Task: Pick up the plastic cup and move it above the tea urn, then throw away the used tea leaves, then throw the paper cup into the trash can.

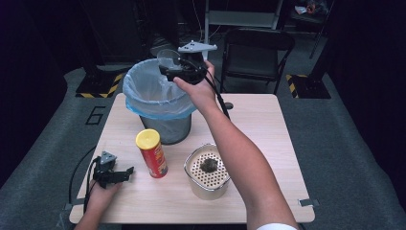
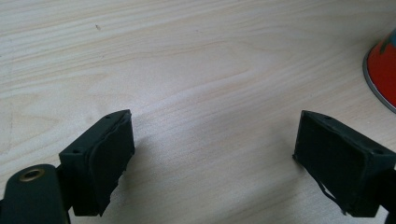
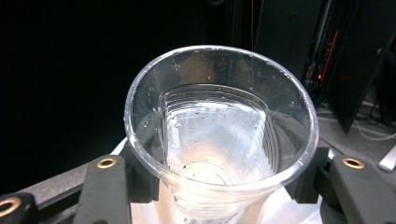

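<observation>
A clear plastic cup (image 1: 168, 58) (image 3: 219, 116) sits between the jaws of my right gripper (image 1: 176, 71) (image 3: 222, 179), which is shut on its lower wall. Droplets cling to the inside of the cup. The cup hangs above the far rim of a grey bin lined with a pale blue bag (image 1: 143, 93). My left gripper (image 1: 127, 171) (image 2: 212, 154) rests low over the wooden table (image 1: 268, 124) near its front left corner, open with nothing between its pads. Just to its right stands a red chips can with a yellow lid (image 1: 151, 153) (image 2: 384, 70).
A pale container with a perforated insert (image 1: 207, 173) holding a dark clump stands in front of the bin, under the right forearm. A black folding chair (image 1: 256, 48) stands beyond the table's far edge. Bare wood lies at the table's right side.
</observation>
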A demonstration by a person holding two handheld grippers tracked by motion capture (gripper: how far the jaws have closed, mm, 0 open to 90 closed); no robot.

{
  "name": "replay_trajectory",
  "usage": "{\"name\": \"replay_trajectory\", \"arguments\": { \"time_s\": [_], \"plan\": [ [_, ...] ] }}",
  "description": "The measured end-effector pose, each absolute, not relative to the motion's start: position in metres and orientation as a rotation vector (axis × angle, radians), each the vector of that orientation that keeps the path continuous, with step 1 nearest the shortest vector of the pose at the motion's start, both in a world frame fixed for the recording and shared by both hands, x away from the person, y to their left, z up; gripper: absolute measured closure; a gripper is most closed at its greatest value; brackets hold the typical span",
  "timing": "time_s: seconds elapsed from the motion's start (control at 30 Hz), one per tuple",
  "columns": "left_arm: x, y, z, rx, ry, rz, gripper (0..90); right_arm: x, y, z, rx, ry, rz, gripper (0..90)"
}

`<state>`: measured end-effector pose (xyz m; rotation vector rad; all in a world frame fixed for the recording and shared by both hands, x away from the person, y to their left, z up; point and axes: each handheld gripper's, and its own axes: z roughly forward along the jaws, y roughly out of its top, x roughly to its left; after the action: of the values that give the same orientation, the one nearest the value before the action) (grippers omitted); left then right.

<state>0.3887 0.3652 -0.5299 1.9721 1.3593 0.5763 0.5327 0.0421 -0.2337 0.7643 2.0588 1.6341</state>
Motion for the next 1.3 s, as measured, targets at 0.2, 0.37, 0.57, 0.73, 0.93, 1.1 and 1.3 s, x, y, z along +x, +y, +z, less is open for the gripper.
{"name": "replay_trajectory", "arguments": {
  "time_s": [0.2,0.37,0.57,0.73,0.93,1.1,1.3],
  "plan": [
    [0.389,0.365,-0.53,1.968,1.361,0.572,11.8,0.539,0.063,-0.245,0.791,2.042,1.611,33.2],
    [0.389,0.365,-0.53,1.965,1.364,0.573,11.8,0.539,0.071,-0.254,0.806,2.094,1.602,15.7],
    [0.388,0.365,-0.529,1.974,1.366,0.577,11.8,0.533,0.057,-0.248,0.792,2.079,1.63,17.0],
    [0.387,0.363,-0.528,1.978,1.372,0.568,15.7,0.523,0.043,-0.248,0.774,2.065,1.61,23.2],
    [0.387,0.364,-0.526,1.952,1.383,0.559,16.0,0.508,0.028,-0.249,0.747,2.039,1.607,29.4],
    [0.382,0.362,-0.516,1.913,1.367,0.533,15.9,0.491,0.008,-0.252,0.697,2.043,1.616,31.7],
    [0.377,0.357,-0.505,1.863,1.338,0.51,13.8,0.474,-0.027,-0.266,0.722,2.035,1.577,34.9]
  ]
}}
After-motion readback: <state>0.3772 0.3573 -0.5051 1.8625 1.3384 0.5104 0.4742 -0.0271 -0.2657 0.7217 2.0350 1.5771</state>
